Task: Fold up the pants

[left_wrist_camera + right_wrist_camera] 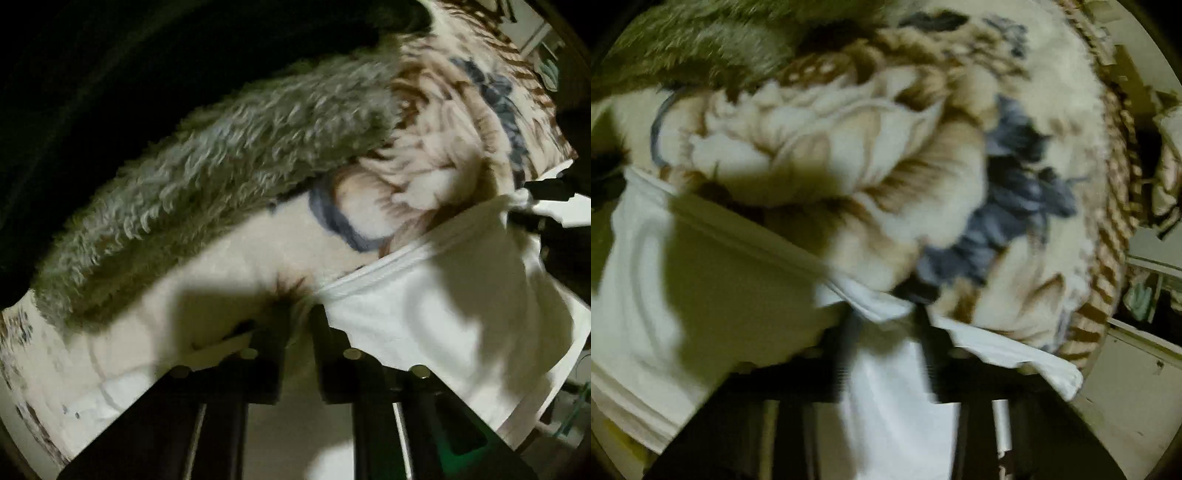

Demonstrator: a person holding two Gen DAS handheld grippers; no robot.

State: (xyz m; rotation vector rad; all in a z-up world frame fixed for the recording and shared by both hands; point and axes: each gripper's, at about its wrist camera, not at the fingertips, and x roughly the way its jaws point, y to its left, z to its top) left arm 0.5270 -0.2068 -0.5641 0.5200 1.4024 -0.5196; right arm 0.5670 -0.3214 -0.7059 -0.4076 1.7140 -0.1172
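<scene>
Left wrist: my left gripper fingers together, pinching the white pants hem edge on the floral blanket; grey fur far left. Right wrist: my right gripper clamped on pants fabric.

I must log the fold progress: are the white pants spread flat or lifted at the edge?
Lifted at the edge. The right tool pinches the hem of the pants, bunched above the blanket.

You find no readable text, label, brand, number or sign in either wrist view. Both pictures are dim and blurred, and nothing on the fabrics shows lettering.
</scene>
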